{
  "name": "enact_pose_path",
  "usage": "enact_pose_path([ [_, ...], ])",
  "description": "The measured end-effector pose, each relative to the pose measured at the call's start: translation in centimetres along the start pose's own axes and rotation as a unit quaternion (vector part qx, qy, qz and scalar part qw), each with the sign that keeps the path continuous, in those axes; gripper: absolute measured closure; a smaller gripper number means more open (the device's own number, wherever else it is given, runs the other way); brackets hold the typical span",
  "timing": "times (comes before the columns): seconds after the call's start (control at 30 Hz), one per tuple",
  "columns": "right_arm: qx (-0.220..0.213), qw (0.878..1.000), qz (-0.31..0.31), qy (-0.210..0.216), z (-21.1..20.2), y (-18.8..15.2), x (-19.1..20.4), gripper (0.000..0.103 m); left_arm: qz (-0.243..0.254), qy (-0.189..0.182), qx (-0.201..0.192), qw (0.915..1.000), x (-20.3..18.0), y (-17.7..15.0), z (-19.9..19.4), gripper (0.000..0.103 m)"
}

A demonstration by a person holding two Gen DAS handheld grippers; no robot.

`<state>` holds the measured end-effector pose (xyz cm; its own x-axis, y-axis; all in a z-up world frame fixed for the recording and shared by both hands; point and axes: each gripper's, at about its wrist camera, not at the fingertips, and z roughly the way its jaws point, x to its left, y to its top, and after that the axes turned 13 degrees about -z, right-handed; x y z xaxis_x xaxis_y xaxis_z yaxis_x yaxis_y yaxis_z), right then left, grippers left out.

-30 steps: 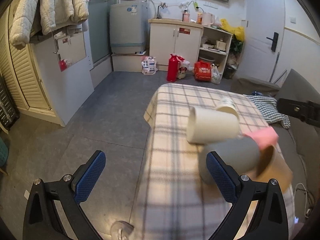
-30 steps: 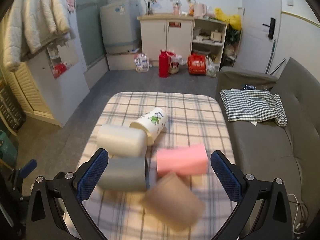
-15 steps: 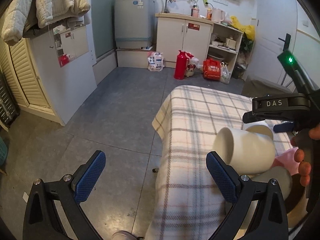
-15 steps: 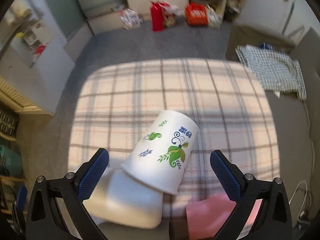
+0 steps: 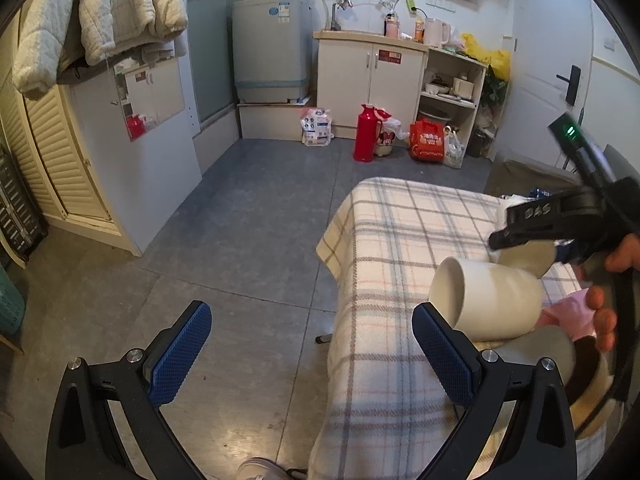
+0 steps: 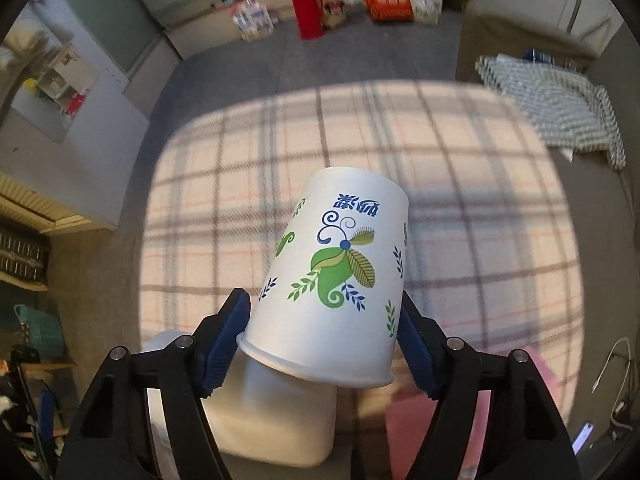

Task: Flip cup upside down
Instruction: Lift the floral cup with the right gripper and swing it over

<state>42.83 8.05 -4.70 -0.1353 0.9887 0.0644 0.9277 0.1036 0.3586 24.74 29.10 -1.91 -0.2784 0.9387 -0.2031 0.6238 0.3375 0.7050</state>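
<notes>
L wrist view: left gripper (image 5: 310, 354) has its blue-padded fingers (image 5: 180, 354) spread wide, nothing between them, hanging over the grey tiled floor (image 5: 248, 232) just off the near corner of the table w/ plaid cloth (image 5: 396, 248). On the cloth, a plain cream cup (image 5: 490, 300) lies on its side, mouth toward the camera. Just beside and below it a grey cup (image 5: 540, 348) also lies down, a pink one (image 5: 568, 314) behind. The right gripper's black body (image 5: 560, 216), marked DAS w/ a green light, reaches in from the right edge; the person's hand (image 5: 608, 280) is wrapped on its handle. Part of the printed cup's rim shows under that body, mostly hidden. Bkgd: red thermos (image 5: 364, 133) on the floor, washing machine (image 5: 272, 46), white cabinet (image 5: 370, 76), quilted jacket (image 5: 100, 12) hanging top left.

R wrist view: right gripper (image 6: 324, 338) is clamped on the printed paper cup (image 6: 332, 276), one blue pad on each side near the rim. Cup is white w/ green leaf and blue swirl print, held above the plaid cloth (image 6: 480, 208), tilted so the closed base points away and up, open rim toward the camera and down; the lettering reads upside down. Beneath it the cream cup (image 6: 272, 416) lies on its side, the pink cup (image 6: 420, 432) lower right, partly hidden by the gripper. A checked cloth (image 6: 560, 96) lies on the grey sofa (image 6: 600, 184) at right. View is a bit blurred.
</notes>
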Motion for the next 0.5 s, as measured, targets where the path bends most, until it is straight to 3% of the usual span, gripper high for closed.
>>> enact_pose_path([
  [0.17,-0.049,0.999,-0.015,0.0,-6.9,-0.6,0.1,0.032,0.0,-0.01,-0.015,0.9998,-0.6,0.8,-4.0,0.0],
  [0.3,-0.086,0.996,-0.039,0.0,-13.5,-3.0,0.9,0.032,0.005,-0.025,-0.032,0.9991,-1.2,1.2,-8.3,0.0],
  [0.5,-0.118,0.991,-0.061,0.024,-20.9,-10.2,1.5,0.032,0.012,-0.035,-0.049,0.9981,-1.4,-0.2,-14.3,0.0],
])
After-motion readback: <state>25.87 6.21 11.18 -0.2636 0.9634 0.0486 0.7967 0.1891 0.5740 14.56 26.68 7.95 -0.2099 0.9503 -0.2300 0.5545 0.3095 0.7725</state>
